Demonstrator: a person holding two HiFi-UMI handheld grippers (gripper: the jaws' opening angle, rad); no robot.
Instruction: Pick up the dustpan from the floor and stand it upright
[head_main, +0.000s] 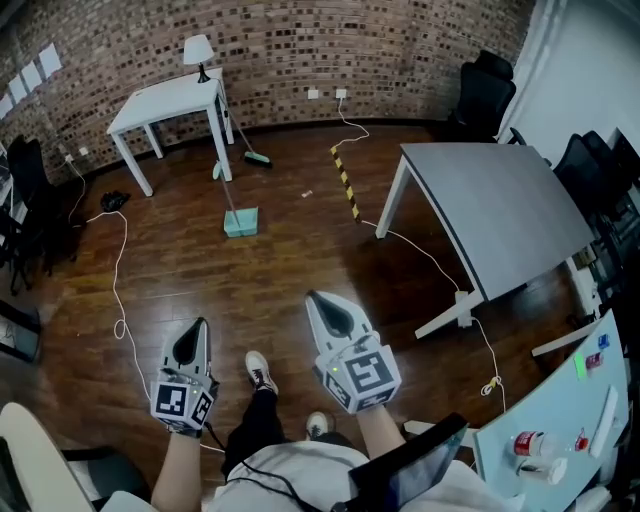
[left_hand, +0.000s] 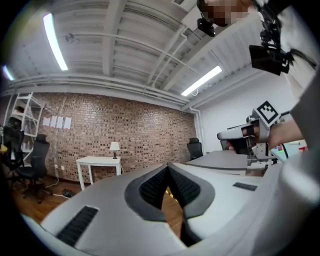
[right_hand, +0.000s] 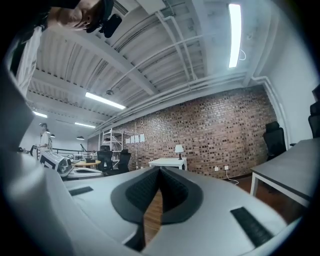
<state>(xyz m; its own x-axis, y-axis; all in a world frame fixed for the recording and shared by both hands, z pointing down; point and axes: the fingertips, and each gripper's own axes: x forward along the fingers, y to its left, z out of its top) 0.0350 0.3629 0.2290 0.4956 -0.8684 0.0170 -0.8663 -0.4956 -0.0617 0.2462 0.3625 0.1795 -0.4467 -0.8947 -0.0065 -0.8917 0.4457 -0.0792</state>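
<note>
On the wooden floor in front of the white bench (head_main: 170, 100) that carries a lamp, the teal dustpan (head_main: 240, 222) sits well apart from both tools. A small broom (head_main: 258, 157) lies beyond it. The dustpan's long axis follows its thin handle. The handle runs from the pan, the end nearer the person, away toward the bench leg and ends in a pale teal grip. From the head view I cannot tell whether the handle lies flat or is already raised.

The left tool (head_main: 196, 330) and the right tool (head_main: 318, 303) are held level in front of the person. Each has its jaws closed together with nothing between them.

The step in hand looks like the approach, with the grasp not yet begun. The next move calls for closing the distance, parting one tool's jaws, and lowering it to the handle.
</note>
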